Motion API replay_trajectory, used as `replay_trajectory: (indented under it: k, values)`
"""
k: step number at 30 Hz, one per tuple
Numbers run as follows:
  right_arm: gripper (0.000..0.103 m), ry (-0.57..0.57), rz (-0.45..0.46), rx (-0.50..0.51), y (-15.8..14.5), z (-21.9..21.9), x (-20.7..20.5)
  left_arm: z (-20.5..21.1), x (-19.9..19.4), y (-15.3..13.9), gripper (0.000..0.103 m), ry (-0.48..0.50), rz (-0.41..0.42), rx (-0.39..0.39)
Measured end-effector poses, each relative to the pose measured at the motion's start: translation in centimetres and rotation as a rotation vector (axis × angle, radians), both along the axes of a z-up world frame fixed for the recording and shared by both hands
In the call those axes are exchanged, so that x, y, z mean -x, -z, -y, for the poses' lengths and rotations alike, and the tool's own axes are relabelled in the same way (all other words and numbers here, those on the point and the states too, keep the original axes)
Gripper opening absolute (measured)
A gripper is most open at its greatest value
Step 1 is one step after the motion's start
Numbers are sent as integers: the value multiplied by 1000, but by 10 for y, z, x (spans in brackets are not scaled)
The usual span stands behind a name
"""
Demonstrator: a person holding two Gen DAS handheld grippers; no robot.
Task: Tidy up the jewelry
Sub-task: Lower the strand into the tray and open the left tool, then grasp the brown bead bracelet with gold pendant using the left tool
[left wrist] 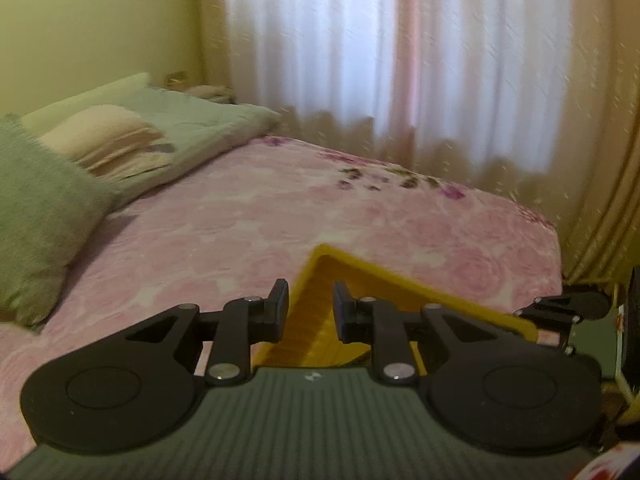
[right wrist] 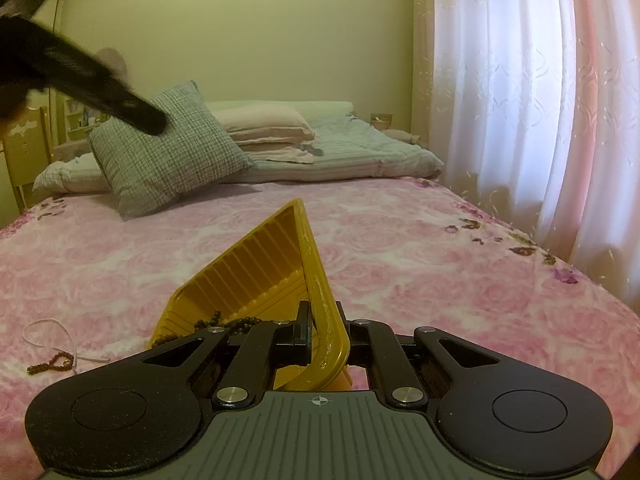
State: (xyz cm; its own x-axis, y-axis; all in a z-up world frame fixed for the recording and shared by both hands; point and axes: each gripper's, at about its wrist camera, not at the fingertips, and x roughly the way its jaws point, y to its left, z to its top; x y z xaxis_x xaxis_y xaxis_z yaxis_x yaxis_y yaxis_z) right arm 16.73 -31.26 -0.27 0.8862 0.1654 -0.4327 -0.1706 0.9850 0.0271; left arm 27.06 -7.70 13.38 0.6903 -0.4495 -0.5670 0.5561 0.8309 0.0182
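Observation:
My right gripper (right wrist: 322, 320) is shut on the near rim of a yellow ribbed tray (right wrist: 256, 264), which it holds tilted up over the pink floral bed. A dark brown bead string (right wrist: 224, 326) lies in the tray's low corner. On the blanket to the left are a small brown bead bracelet (right wrist: 54, 362) and a white cord (right wrist: 48, 330). My left gripper (left wrist: 310, 306) is open with nothing between its fingers, above the yellow tray's (left wrist: 380, 276) corner. It shows in the right wrist view as a blurred black shape (right wrist: 100, 92) at upper left.
A grey checked cushion (right wrist: 168, 152), pale pillows (right wrist: 264, 124) and a folded blanket (right wrist: 352, 152) fill the head of the bed. White and pink curtains (right wrist: 520, 120) hang along the bed's right side. Its right edge (right wrist: 580, 280) drops off nearby.

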Motion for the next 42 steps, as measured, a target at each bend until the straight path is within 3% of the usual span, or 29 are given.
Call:
replay_trajectory:
  k: [2,8,15,22,27,37,42]
  values:
    - [8,1,0,0,0,0,0,-25,9,0,27,-43,5,13]
    - [8,1,1,-1,0,1,0,-95,44,26,28,-217,0,7]
    - [8,-1,3,4,-1,1,2,-142,92,85,28,-379,-36,-23]
    - [8,-2,4,11,-1,-1,3,-143,117,150,28,-394,-120,-56]
    - [8,-2,3,15,-1,-2,3,-131,127,178,28,-356,-148,-96]
    - [8,1,0,18,-1,-2,2,-129,111,202,19,-361,-197,-82]
    - [8,4,-1,22,1,-1,2,-130,108,206,19,-361,-206,-75]
